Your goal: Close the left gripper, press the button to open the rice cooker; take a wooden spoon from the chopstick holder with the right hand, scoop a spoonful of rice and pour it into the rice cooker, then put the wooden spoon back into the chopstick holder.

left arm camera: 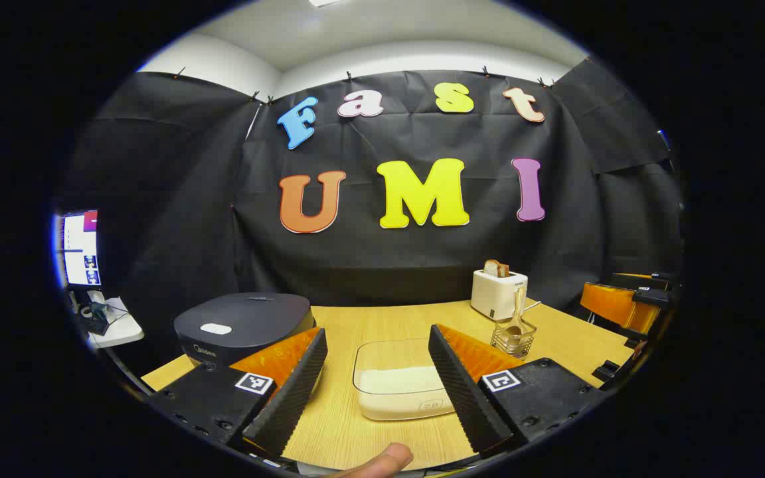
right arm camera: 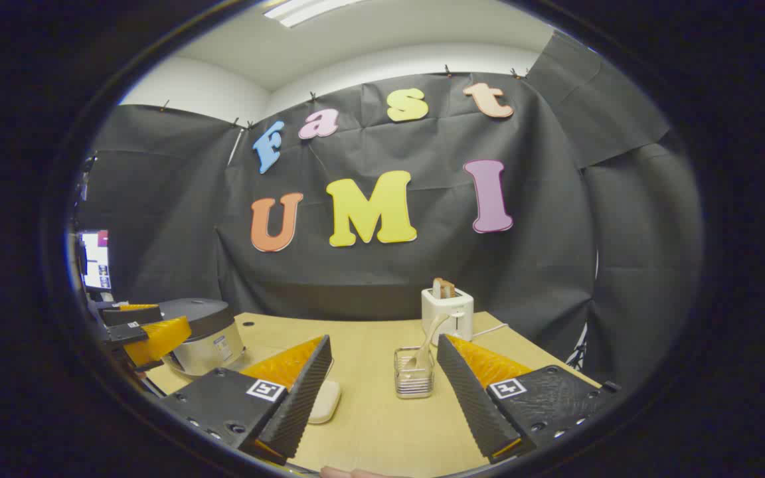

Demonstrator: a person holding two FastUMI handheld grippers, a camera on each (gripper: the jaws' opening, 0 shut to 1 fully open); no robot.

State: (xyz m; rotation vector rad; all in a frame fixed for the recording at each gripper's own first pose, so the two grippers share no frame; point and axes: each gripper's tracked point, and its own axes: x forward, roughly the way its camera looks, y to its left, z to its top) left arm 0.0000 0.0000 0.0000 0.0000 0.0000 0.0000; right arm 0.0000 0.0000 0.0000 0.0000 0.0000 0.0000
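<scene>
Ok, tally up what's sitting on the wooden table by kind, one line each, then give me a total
Black rice cooker with closed lid: 1
Clear rectangular container of white rice: 1
Wire chopstick holder: 1
Wooden spoon standing in the holder: 1
White toaster with bread in its slots: 1
Total: 5

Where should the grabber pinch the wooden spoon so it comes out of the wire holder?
Probably the bare handle of the wooden spoon, well above the rim of the chopstick holder. The bowl end sits down inside the wire basket, and the handle leans up and to the right toward the toaster. The open right gripper could come from the front, one finger either side, then lift along that lean.
</scene>
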